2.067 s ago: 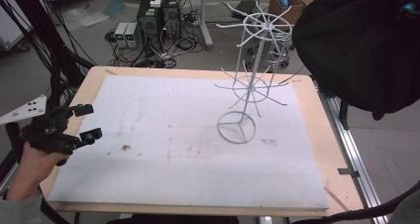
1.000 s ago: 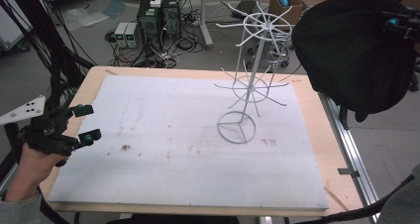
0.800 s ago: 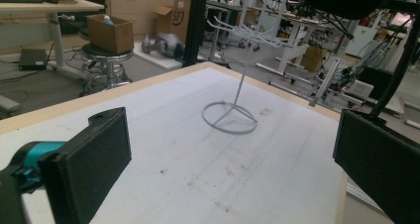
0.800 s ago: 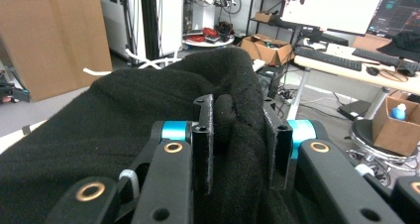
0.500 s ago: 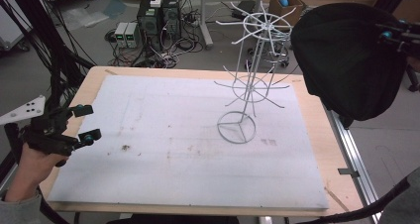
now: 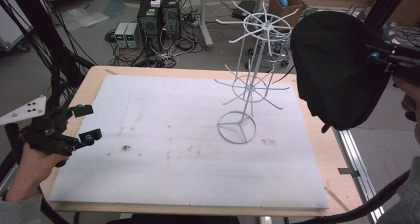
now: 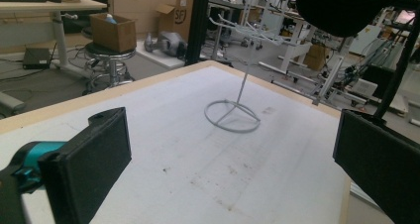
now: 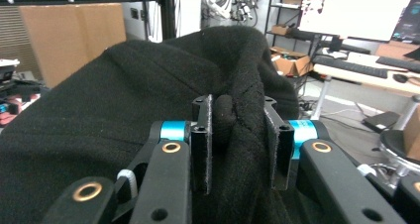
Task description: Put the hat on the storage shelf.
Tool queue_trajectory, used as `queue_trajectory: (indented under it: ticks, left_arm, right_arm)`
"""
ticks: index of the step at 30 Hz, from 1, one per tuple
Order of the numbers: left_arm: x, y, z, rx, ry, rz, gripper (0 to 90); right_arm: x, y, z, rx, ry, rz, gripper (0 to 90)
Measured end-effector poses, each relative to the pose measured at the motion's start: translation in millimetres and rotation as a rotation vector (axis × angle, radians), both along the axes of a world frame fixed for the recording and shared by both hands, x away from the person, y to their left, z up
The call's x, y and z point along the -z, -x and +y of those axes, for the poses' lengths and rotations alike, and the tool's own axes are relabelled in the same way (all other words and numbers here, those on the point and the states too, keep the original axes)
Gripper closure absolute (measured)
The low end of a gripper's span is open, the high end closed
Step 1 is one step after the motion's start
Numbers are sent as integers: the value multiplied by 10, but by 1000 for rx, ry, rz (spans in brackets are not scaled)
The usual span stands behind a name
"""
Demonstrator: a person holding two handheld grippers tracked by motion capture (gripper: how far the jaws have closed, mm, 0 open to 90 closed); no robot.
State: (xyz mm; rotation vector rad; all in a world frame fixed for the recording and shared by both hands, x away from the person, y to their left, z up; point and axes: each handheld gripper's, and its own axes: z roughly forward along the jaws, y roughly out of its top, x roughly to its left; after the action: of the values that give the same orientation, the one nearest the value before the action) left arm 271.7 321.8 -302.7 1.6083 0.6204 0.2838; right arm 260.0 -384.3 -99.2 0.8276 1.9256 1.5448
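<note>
Lowered and shifted leftward since the earlier frames, the black knitted fabric hat [image 6: 337,70] now hangs at the far right edge of the white foam-covered table [image 6: 163,174], just right of the white wire display stand [image 6: 247,80]. At the near left, the left gripper [image 6: 85,122] hovers with jaws apart on nothing; at the right, the right gripper [image 8: 236,144] is clamped on the hat's bunched fabric. Judged step: carrying the hat to the stand; the next move calls for lowering it onto a wire prong.

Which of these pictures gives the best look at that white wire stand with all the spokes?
The high view: the white wire stand shows whole, from ring base to spoked top, upright on the white table mat. The left gripper view shows its base and stem, the top partly behind the black fabric hat.
</note>
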Motion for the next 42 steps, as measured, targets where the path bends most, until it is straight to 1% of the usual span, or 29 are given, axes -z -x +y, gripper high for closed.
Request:
queue_trajectory:
  ticks: [3,4,7,9,11,14,15,16,18,21,23,26,29,32,33,35,38,40,42]
  left_arm:
    - [0,-1,-1,0,-1,0,17]
    - [0,0,-3,0,0,0,17]
    - [0,0,-7,1,-2,-1,17]
    - [1,2,-13,1,-2,-1,17]
    - [0,2,-17,2,-4,-2,17]
    - [4,1,-24,3,-3,0,17]
    - [5,0,-26,3,-4,1,17]
    - [5,-1,-27,2,-6,1,17]
    - [7,-4,-28,4,-8,0,17]
    - [12,-7,-29,3,-11,3,17]
    - [11,-6,-29,3,-10,3,17]
    - [8,-3,-26,2,-8,0,17]
    - [4,1,-23,3,-7,-1,17]
    - [3,2,-23,2,-6,-2,17]
    - [3,1,-22,3,-7,-1,17]
    - [5,-2,-22,1,-8,-1,17]
    - [8,-5,-23,1,-9,0,17]
    - [9,-6,-24,1,-9,1,17]
    - [9,-6,-23,1,-9,1,17]
  right_arm:
    - [30,-3,0,-6,-3,5,704]
    - [57,-4,-4,-17,-10,10,700]
    - [85,2,-2,-22,-8,8,695]
    - [118,5,-9,-25,-15,14,692]
    - [177,0,-20,-33,-23,10,688]
    - [212,-2,-32,-41,-33,17,685]
    - [249,-12,-43,-57,-44,21,684]
    - [249,-12,-43,-57,-44,21,684]
    - [306,-30,-53,-88,-46,35,676]
    - [345,-40,-49,-98,-41,50,673]
    - [354,-49,-48,-100,-39,44,671]
    - [371,-52,-33,-111,-43,55,668]
    - [385,-68,-33,-120,-38,58,661]
    - [413,-99,-34,-128,-26,80,655]
    - [413,-99,-34,-128,-26,80,655]
    - [434,-111,-25,-137,-19,99,646]
    - [452,-129,-18,-142,-16,98,643]
    - [471,-144,-8,-146,-11,111,637]
    - [478,-152,-7,-149,-9,112,636]
